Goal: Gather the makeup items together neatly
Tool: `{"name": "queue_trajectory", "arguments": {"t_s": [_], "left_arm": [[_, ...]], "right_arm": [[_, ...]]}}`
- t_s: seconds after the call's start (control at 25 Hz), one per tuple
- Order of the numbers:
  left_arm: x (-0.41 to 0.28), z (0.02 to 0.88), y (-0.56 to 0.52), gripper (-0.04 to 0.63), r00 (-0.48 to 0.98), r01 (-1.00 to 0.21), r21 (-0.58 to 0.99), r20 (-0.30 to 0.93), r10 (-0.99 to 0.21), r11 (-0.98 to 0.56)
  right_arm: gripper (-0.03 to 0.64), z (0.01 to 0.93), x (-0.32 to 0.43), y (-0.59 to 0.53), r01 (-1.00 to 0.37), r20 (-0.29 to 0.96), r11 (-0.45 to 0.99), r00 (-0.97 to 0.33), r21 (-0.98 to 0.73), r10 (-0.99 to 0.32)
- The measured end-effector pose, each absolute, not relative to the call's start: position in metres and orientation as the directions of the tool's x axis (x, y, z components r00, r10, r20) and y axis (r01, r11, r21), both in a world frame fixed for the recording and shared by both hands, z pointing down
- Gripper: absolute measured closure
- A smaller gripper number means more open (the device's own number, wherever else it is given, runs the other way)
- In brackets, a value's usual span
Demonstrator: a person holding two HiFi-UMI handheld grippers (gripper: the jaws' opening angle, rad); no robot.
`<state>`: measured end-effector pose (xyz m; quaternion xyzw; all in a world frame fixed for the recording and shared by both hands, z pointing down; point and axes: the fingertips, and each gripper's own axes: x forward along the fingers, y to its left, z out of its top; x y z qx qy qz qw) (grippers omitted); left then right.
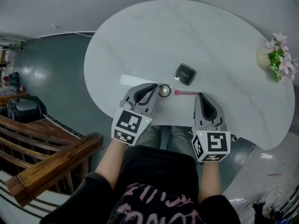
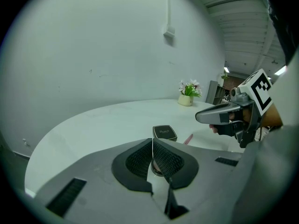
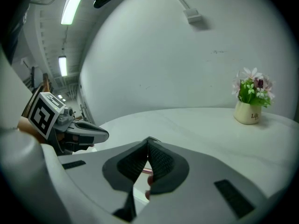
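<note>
Home-like room: white table (image 1: 187, 36), potted flowers (image 1: 275, 57), wooden stair railing (image 1: 51, 164).

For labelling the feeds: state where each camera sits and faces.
Head view: on the head, steeply down at the white table; forearms, left gripper, right gripper show.
Left gripper view: on that gripper, toward the black compact; shut jaws show.
Right gripper view: on that gripper, across the table, flower pot at right; shut jaws show.
Both gripper views share the flower pot.

1. Left gripper (image 1: 155, 87), right gripper (image 1: 201, 96): grey shells, black ribbed pads (image 2: 135, 162).
2. B/w square-marker cube (image 1: 127, 125) at each one's 6 o'clock end.
3. Black top (image 1: 156, 171) w/ pink lettering (image 1: 149, 204); grey trousers (image 1: 161, 136).
</note>
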<state>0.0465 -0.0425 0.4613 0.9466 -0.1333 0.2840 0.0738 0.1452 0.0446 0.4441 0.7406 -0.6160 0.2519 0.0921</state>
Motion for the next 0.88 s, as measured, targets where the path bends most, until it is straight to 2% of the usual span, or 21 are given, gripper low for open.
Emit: {"name": "queue_trajectory", "arguments": {"t_s": [0.2,0.36,0.4,0.48,0.56,0.68,0.88], "left_arm": [[0.047,0.47,-0.038,0.581,0.792,-0.251,0.067,0.587,-0.166,-0.966],[0.046,0.48,-0.029,0.58,0.768,-0.166,0.057,0.634,-0.093,-0.985],[0.046,0.482,-0.026,0.567,0.756,-0.132,0.048,0.651,-0.07,-0.99],[0.047,0.489,-0.019,0.465,0.72,-0.052,0.023,0.694,-0.021,-0.998],[0.047,0.496,-0.013,0.42,0.677,0.029,-0.013,0.736,0.01,-0.999],[0.049,0.509,-0.008,0.377,0.616,0.125,-0.045,0.787,0.042,-0.991],[0.054,0.52,-0.006,0.367,0.546,0.221,-0.029,0.832,0.099,-0.975]], "right_arm": [[0.554,0.452,0.136,0.043,-0.958,0.496,-0.215,0.095,-0.191,-0.863],[0.554,0.456,0.134,0.044,-0.958,0.503,-0.211,0.088,-0.193,-0.86],[0.554,0.457,0.134,0.044,-0.959,0.504,-0.209,0.086,-0.192,-0.859],[0.554,0.457,0.135,0.045,-0.957,0.504,-0.211,0.085,-0.198,-0.859],[0.554,0.456,0.136,0.045,-0.951,0.501,-0.22,0.085,-0.216,-0.861],[0.554,0.458,0.136,0.045,-0.953,0.504,-0.216,0.082,-0.213,-0.86],[0.554,0.461,0.137,0.047,-0.956,0.515,-0.212,0.08,-0.202,-0.853]]}}
